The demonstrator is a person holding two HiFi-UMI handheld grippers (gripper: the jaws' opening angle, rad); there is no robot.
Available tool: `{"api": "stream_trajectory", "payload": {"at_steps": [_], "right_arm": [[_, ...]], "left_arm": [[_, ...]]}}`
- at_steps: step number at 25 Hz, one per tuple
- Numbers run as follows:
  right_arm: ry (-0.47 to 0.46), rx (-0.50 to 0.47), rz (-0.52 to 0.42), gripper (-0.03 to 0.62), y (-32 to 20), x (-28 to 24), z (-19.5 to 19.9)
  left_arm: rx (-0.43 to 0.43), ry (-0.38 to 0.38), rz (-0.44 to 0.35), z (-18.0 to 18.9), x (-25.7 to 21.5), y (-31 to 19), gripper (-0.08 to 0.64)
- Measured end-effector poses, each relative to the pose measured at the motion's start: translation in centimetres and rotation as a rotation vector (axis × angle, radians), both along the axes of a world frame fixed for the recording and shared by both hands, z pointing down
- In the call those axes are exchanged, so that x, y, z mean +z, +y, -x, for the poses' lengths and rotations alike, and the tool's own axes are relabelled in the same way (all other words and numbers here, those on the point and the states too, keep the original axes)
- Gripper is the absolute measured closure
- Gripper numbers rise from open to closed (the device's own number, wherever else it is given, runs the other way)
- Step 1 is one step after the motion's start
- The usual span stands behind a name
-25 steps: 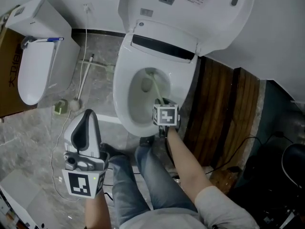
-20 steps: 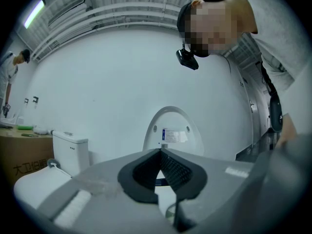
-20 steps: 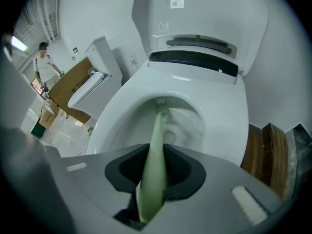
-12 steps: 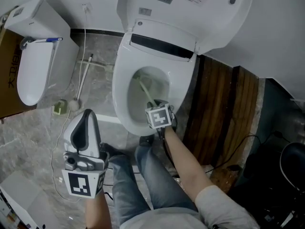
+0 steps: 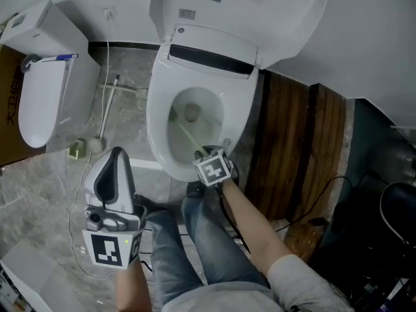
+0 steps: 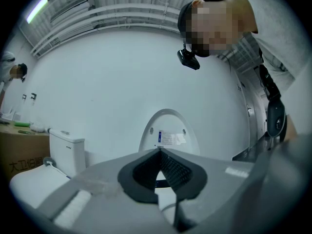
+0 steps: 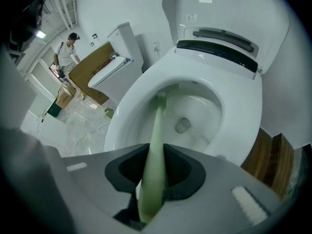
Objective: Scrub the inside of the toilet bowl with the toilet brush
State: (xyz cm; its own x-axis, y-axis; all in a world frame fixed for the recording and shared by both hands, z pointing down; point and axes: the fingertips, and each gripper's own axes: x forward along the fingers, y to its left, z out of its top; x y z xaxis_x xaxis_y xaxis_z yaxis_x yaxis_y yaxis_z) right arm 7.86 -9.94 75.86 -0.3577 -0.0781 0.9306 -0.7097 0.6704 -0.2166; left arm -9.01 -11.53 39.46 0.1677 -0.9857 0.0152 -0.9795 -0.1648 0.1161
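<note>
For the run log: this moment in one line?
right gripper: shut on pale green toilet brush | bristles: inside white ceramic toilet bowl | left gripper: shut, empty

Wall (image 5: 370, 44): was plain white.
Floor (image 5: 39, 187): was grey marble tile, with dark wood planks (image 5: 292, 148) at the right.
Furniture: a second white toilet (image 5: 39, 103) stood at the left, a cardboard box (image 5: 6, 122) beside it.
Light (image 6: 37, 9): a bright strip shone on the ceiling.

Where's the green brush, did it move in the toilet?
Yes. The toilet brush swung: its head went from behind the drain hole to its left.
</note>
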Motion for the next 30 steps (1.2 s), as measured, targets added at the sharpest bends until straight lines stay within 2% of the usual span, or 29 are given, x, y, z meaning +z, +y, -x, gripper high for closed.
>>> {"api": "stream_trajectory", "payload": {"at_steps": [9,16,22,30], "right_arm": [[0.015,-0.045,0.023,0.508,3.7,-0.5,-1.1],[0.023,-0.076,0.037,0.508,6.0,-0.6,-2.2],[0.036,-0.105,0.041,0.508,8.0,-1.0,-3.2],[0.076,-0.13,0.026,0.508,10.9,-1.3,-4.3]], "left_arm": [[0.019,-0.008,-0.006,-0.7,-0.4,0.5,0.56],[0.036,-0.043,-0.005,-1.2,-0.3,0.9,0.56],[0.068,-0.001,-0.029,-2.4,-0.8,1.4,0.56],[0.134,0.001,-0.031,-3.8,-0.8,2.6,0.56]]}}
